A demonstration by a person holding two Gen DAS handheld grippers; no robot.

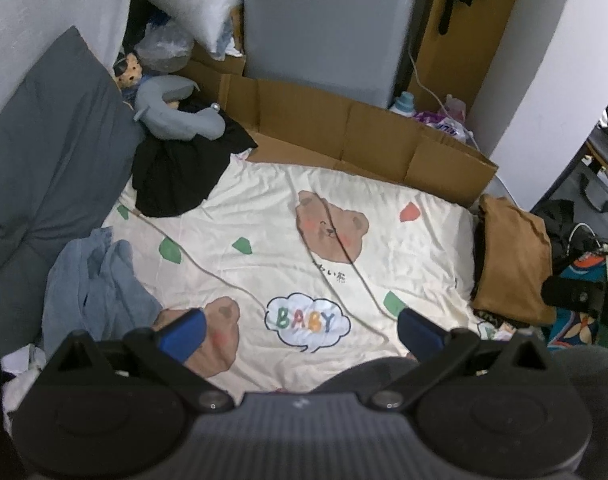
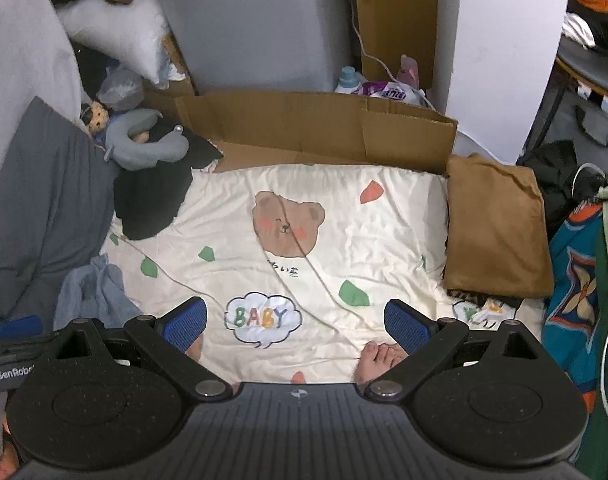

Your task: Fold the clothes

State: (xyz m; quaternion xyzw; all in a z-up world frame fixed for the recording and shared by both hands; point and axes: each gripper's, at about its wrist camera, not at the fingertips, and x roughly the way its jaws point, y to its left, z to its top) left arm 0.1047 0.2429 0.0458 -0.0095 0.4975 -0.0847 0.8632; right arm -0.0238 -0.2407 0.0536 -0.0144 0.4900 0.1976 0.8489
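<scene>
A crumpled light-blue garment (image 1: 91, 284) (image 2: 93, 292) lies at the left edge of the cream bear-print sheet (image 1: 263, 208) (image 2: 344, 220). A black garment (image 1: 175, 172) (image 2: 151, 196) is heaped at the far left. A folded brown garment (image 1: 512, 264) (image 2: 496, 224) rests on the right side. My left gripper (image 1: 299, 334) hovers open over the near part of the sheet, holding nothing. My right gripper (image 2: 295, 324) is open too, above the "BABY" print, with nothing between its fingers. The left gripper's blue pad (image 2: 19, 326) shows at the right wrist view's left edge.
A grey quilt (image 1: 43, 152) lines the left side. A grey neck pillow (image 1: 171, 108) and a small doll (image 1: 127, 68) sit at the far left. A cardboard sheet (image 1: 344, 136) stands along the far edge before a grey cabinet (image 1: 320, 20). A bare foot (image 2: 378, 360) rests near me.
</scene>
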